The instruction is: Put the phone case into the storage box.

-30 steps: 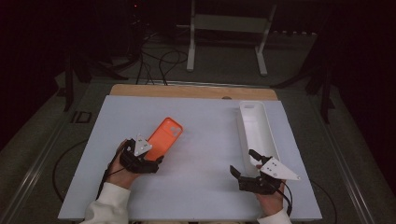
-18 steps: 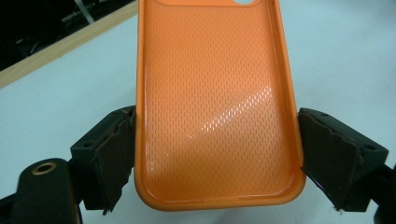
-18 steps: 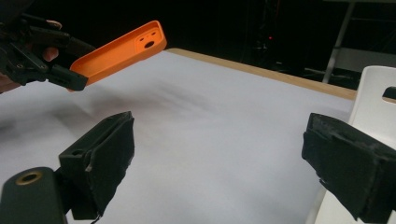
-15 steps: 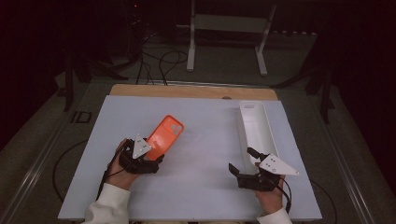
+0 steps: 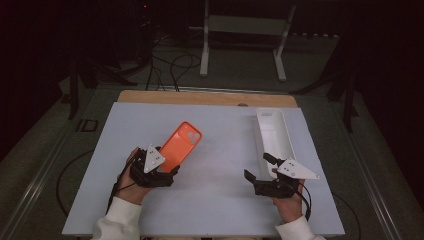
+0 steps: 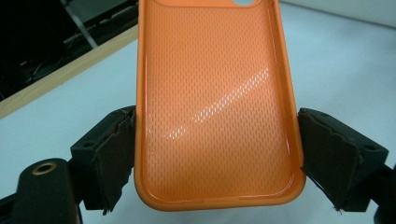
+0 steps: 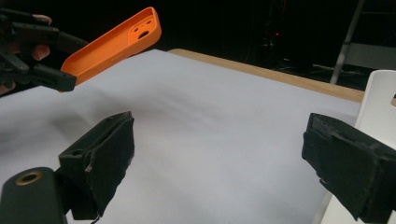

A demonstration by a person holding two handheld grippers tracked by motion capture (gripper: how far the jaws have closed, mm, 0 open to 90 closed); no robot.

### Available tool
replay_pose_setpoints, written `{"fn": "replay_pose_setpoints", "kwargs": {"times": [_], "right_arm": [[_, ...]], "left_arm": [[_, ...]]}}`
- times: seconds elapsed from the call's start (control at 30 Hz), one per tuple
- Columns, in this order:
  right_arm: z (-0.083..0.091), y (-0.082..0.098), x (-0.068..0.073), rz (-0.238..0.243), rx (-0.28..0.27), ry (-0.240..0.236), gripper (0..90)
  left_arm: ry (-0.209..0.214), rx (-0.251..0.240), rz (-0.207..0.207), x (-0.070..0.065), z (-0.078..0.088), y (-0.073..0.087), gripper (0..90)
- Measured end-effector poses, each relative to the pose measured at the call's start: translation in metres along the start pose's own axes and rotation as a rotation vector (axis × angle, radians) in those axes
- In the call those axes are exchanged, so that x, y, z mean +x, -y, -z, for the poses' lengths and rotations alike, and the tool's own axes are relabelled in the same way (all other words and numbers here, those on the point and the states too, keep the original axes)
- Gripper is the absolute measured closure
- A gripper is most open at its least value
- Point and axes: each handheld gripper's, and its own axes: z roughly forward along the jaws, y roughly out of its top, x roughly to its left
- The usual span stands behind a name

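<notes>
Orange phone case clamped in left tool, above white table.

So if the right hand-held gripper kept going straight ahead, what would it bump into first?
Probably nothing soon: the right hand-held gripper faces bare white table. The white tray sits just off to one side.

An orange phone case sits clamped at its lower end between the jaws of the left tool, hollow side up with a fine dimpled lining. It is tilted, its camera-cutout end raised above the white counter. A long white tray lies on the counter's right side.
</notes>
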Motion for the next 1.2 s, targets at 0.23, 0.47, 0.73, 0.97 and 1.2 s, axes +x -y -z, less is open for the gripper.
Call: {"fn": "replay_pose_setpoints", "kwargs": {"times": [0.23, 0.47, 0.73, 0.97, 1.2], "right_arm": [[-0.003, -0.002, -0.007, -0.03, -0.002, -0.008, 9.1], [-0.01, -0.007, -0.008, -0.036, 0.017, -0.036, 8.8], [-0.02, -0.015, -0.009, -0.048, 0.036, -0.064, 8.7], [-0.029, -0.022, -0.009, -0.06, 0.052, -0.094, 8.7], [-0.036, -0.026, -0.008, -0.069, 0.061, -0.103, 8.7]], "left_arm": [[0.002, -0.022, -0.008, -0.004, 0.002, -0.005, 16.3], [0.013, -0.045, -0.018, -0.01, 0.005, -0.01, 16.3], [0.023, -0.057, -0.036, -0.016, 0.007, -0.015, 16.3], [0.038, -0.056, -0.046, -0.021, 0.005, -0.017, 16.4], [0.049, -0.056, -0.066, -0.027, 0.002, -0.019, 16.3]]}}
